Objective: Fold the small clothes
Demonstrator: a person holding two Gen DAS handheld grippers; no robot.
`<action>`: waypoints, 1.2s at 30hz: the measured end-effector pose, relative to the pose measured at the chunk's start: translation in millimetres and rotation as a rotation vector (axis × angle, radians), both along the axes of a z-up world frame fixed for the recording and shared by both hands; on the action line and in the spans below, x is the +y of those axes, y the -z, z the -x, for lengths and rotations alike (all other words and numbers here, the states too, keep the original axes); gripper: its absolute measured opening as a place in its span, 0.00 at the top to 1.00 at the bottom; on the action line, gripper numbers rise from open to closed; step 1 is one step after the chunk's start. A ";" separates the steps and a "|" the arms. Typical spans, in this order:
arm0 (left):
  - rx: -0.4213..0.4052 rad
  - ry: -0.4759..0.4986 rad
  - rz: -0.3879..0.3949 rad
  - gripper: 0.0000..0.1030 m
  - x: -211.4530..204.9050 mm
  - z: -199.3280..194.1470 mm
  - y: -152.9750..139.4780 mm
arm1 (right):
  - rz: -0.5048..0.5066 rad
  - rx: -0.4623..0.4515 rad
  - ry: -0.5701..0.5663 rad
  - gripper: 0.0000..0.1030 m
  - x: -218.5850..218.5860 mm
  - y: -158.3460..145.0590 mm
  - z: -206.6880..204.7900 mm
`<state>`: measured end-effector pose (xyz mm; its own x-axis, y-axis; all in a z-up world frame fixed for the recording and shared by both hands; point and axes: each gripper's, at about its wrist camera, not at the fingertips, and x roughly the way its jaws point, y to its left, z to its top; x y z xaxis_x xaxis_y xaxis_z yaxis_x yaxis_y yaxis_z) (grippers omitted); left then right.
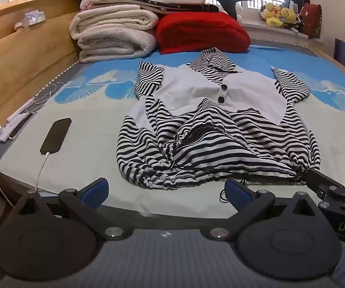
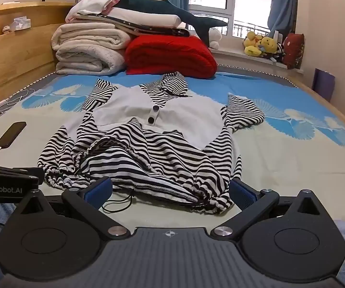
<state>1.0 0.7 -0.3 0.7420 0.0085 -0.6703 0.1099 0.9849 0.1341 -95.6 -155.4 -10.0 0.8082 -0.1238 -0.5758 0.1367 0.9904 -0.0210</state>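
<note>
On the bed (image 1: 95,144), left to right: a black phone (image 1: 56,136) on its cable, then the striped top (image 1: 215,129) lying spread flat, 2 buttons showing. Left tool (image 1: 166,192) and right tool (image 2: 171,192) both gape wide at its hem, gripping nothing.

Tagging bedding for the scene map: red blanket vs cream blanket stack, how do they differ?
The red blanket is a single folded bundle; the cream blanket stack is several folded layers. The cream stack rises higher and carries more linens and a plush shark; the red blanket sits lower, beside it. Both lie folded at the bed's far end.
</note>
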 end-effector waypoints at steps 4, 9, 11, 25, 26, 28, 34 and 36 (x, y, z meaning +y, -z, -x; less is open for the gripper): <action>0.002 0.003 0.020 0.00 4.4 0.8 2.0 | 0.007 -0.020 0.000 0.01 2.4 0.8 0.1; 0.017 -0.005 0.004 0.00 0.3 -3.1 2.2 | 0.009 -0.007 -0.002 0.01 5.0 0.6 -6.0; 0.012 -0.004 0.004 0.00 0.1 -1.4 4.6 | 0.012 -0.008 -0.003 0.01 4.7 1.2 -5.9; 0.010 -0.017 0.014 0.00 3.1 -2.2 6.8 | 0.020 -0.001 -0.014 0.01 7.6 0.9 -2.7; 0.013 -0.017 0.013 0.00 3.0 -2.2 7.0 | 0.022 0.000 -0.015 0.01 8.2 1.0 -2.7; 0.015 -0.018 0.017 0.00 3.8 -2.4 6.7 | 0.023 0.000 -0.017 0.01 8.9 1.2 -2.5; 0.019 -0.022 0.018 0.00 4.7 -1.6 6.8 | 0.024 0.002 -0.020 0.01 9.4 1.5 -2.6; 0.020 -0.021 0.020 0.00 4.7 -2.1 7.1 | 0.023 0.002 -0.019 0.01 9.3 1.6 -2.3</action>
